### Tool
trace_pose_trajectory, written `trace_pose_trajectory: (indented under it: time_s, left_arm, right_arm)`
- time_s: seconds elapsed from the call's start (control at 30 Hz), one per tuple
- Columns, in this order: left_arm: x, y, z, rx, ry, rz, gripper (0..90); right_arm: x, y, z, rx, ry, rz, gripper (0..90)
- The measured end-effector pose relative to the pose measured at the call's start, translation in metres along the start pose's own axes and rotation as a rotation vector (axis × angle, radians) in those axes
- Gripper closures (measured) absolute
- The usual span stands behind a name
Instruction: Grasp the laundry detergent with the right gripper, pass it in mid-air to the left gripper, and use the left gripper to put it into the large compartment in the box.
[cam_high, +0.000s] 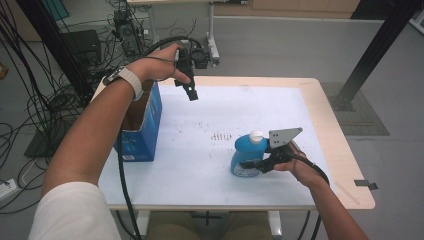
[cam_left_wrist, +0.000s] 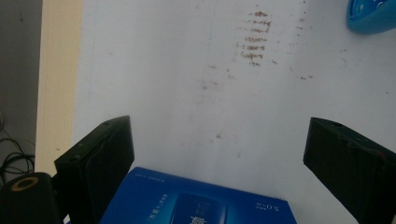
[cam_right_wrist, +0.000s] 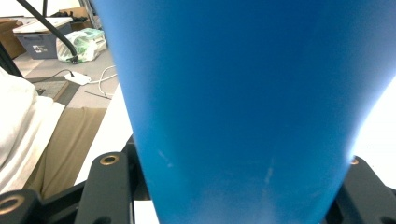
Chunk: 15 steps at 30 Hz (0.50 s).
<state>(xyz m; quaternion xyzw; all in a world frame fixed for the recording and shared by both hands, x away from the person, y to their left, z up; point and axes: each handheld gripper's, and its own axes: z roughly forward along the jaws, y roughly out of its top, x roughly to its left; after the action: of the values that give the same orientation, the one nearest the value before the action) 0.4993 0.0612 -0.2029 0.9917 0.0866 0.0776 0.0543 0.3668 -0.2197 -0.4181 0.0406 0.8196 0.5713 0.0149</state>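
Note:
A blue bottle (cam_high: 246, 154) with a white cap (cam_high: 256, 135) stands upright on the white table top (cam_high: 200, 170), right of the middle. My right gripper (cam_high: 253, 163) is shut on its lower body from the right; in the right gripper view the bottle (cam_right_wrist: 243, 102) sits between the two black jaws of the right gripper (cam_right_wrist: 233, 198). An open-topped blue carton (cam_high: 145, 122) stands at the table's left edge. My left gripper (cam_high: 191, 93) hangs open above the far left of the table, just past the carton. The left gripper (cam_left_wrist: 217, 158) holds nothing, with the carton (cam_left_wrist: 196, 200) below it.
Brown smudges (cam_high: 222, 135) mark the white top left of the bottle. A bare wooden strip (cam_high: 345, 150) runs along the table's right side. Several black cables (cam_high: 45, 100) lie on the floor at the left, and a black post (cam_high: 372, 50) stands beyond the far right corner.

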Motion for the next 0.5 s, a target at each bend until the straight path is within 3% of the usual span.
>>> trace_pose_trajectory:
  time_s: [0.5]
  left_arm:
    - [-0.0004, -0.0002, -0.0005, 0.001, 0.001, 0.001, 9.1]
  right_arm:
    - [-0.0003, 0.0002, 0.0000, 0.003, 0.005, 0.000, 42.8]
